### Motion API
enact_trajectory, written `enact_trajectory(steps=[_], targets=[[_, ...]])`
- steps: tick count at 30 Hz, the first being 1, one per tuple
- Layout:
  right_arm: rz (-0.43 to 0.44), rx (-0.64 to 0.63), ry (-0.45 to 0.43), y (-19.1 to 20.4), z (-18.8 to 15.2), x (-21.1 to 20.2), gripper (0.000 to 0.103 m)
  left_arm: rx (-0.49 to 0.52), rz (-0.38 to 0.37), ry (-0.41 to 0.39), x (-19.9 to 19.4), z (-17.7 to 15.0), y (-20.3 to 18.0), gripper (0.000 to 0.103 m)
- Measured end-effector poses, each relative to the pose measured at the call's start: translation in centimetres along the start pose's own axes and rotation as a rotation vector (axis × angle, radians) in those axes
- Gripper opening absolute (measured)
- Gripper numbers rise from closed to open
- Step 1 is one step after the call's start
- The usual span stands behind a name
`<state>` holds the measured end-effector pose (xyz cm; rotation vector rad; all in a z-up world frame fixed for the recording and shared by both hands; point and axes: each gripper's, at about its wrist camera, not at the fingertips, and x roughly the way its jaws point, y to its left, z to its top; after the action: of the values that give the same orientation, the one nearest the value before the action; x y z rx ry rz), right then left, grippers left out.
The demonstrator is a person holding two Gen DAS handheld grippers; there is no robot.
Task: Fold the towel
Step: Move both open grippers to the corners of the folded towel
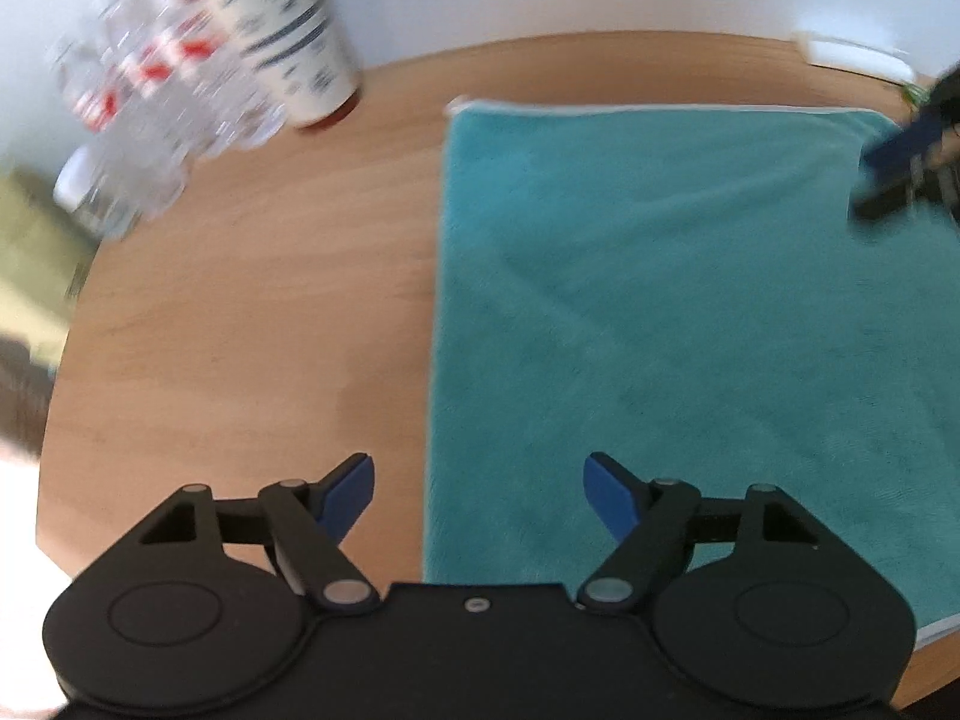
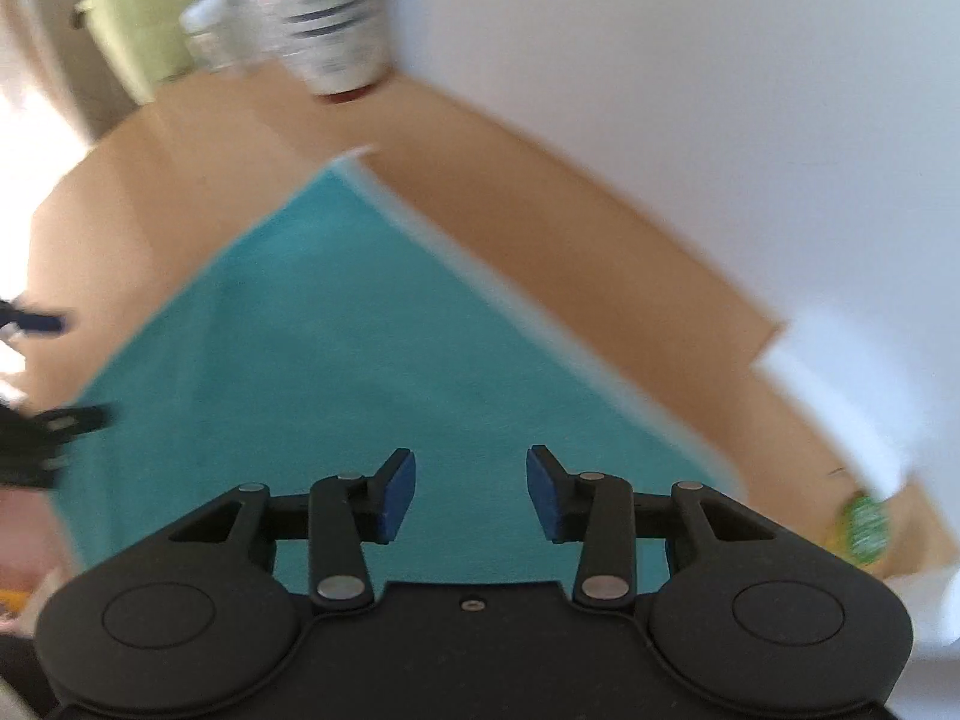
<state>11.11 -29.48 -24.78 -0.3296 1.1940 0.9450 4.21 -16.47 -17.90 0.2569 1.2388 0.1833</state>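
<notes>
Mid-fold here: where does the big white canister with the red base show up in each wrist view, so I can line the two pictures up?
Left wrist view: the white canister stands upper left, on the wooden table, left of the teal towel's far corner.
Right wrist view: the canister is top centre-left, beyond the towel's far corner.
Shared landmark: that white-edged far towel corner.
</notes>
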Motion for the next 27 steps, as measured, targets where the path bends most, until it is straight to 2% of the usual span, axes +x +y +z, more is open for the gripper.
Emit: enact_trajectory(steps=[2, 4, 7, 15, 17, 27], targets=[[0.069, -0.01, 0.027, 2.3, -1.2, 0.2, 0.037, 0.053, -0.011, -0.009, 0.5, 0.5, -0.7, 0.079], [0.118, -0.008, 0.054, 4.3, -2.4, 0.6, 0.035, 0.076, -0.019, -0.002, 1.0, 0.6, -0.8, 0.079], [0.13, 0.007, 0.099, 6.1, -4.5, 1.6, 0.032, 0.119, -0.036, 0.017, 2.0, 0.7, -0.9, 0.079], [0.033, 0.064, 0.123, 6.2, -8.6, 0.5, 0.025, 0.163, -0.076, 0.024, 2.6, 0.4, 0.1, 0.086], [0.006, 0.119, 0.14, 5.4, -9.6, -0.3, 0.025, 0.173, -0.086, 0.025, 2.7, 0.3, 0.3, 0.088], [-0.118, 0.247, 0.159, 5.1, -12.6, -2.0, 0.025, 0.232, -0.131, 0.028, 3.0, 0.0, 1.4, 0.089]])
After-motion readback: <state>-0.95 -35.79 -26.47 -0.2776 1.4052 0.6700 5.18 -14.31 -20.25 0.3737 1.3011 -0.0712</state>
